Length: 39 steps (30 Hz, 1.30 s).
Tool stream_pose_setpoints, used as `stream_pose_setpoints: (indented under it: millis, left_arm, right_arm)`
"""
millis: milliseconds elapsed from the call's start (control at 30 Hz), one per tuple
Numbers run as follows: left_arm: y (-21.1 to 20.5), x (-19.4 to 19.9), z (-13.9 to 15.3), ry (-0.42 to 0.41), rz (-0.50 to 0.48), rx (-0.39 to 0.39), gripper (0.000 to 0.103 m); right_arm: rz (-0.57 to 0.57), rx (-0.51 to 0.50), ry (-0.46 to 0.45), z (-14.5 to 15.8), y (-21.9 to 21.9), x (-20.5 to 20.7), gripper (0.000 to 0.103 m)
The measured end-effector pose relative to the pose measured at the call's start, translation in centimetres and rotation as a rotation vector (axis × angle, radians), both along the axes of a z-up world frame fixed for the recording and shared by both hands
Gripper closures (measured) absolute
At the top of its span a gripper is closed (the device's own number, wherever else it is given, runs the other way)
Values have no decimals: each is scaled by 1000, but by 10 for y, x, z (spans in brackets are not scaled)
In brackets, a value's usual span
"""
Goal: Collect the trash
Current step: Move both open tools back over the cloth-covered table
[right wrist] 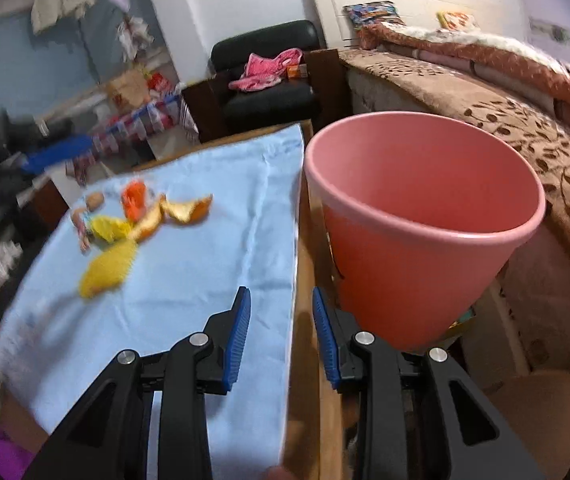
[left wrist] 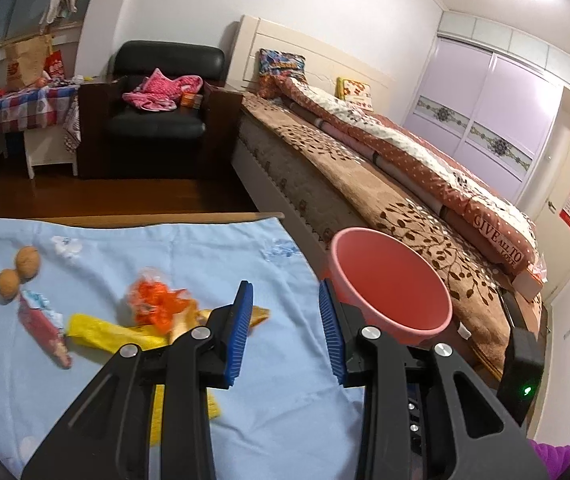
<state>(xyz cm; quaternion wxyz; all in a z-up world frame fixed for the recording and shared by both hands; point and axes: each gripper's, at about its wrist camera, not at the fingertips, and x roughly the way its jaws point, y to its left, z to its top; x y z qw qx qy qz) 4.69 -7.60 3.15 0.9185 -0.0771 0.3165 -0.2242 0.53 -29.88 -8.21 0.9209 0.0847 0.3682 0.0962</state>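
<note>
Both hand-held grippers – left hand-held gripper (left wrist: pixel 285 320), right hand-held gripper (right wrist: pixel 281 324) – are standing apart, gripping nothing. Trash pile (right wrist: pixel 137 220) is lying far-left on the tabletop (right wrist: pixel 305 320), its yellow wrapper (left wrist: pixel 105 334) running left-right. The pink bin (right wrist: pixel 421 232) is standing upright beyond the right edge – cloth (right wrist: pixel 205 280) between is bare.

Peels and wrappers (left wrist: pixel 153 316) strewn beside upright, empty pink bin (right wrist: pixel 421 236).

Pale blue cloth (left wrist: pixel 133 264) with faint white flowers lies under the fingers. Pink bucket (right wrist: pixel 421 232) right of them. Left: yellow wrapper (left wrist: pixel 101 332), orange netting (left wrist: pixel 153 304), brown walnuts (left wrist: pixel 25 262).
</note>
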Motion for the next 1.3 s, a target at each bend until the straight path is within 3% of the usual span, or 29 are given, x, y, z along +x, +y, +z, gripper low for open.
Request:
stream_pose_setpoints:
  millis: [200, 400, 600, 833, 933, 1033, 1167, 1233, 1300]
  left_arm:
    - [27, -6, -3, 11, 68, -10, 69]
    - [54, -12, -4, 19, 136, -3, 69]
    - [64, -13, -3, 25, 174, -3, 69]
    - [63, -10, -3, 18, 182, 13, 69]
    - [66, -7, -5, 33, 186, 11, 69]
    - [68, -6, -9, 49, 160, 20, 69]
    - [68, -8, -21, 82, 118, 47, 69]
    - [63, -10, -29, 106, 91, 64, 69]
    - [60, -13, -38, 128, 66, 83, 69]
  right_arm:
    - [29, -9, -24, -2, 14, -2, 72]
    - [39, 52, -29, 6, 5, -2, 72]
    - [-31, 89, -59, 20, -21, 7, 71]
    - [-100, 27, -82, 26, -47, 13, 69]
    - [-77, -17, -87, 27, -41, 15, 65]
    - [7, -32, -37, 29, -32, 12, 64]
    - [27, -86, -146, 51, -25, -1, 64]
    - [30, -61, -194, 66, -22, 1, 59]
    - [53, -25, -183, 75, -16, 8, 54]
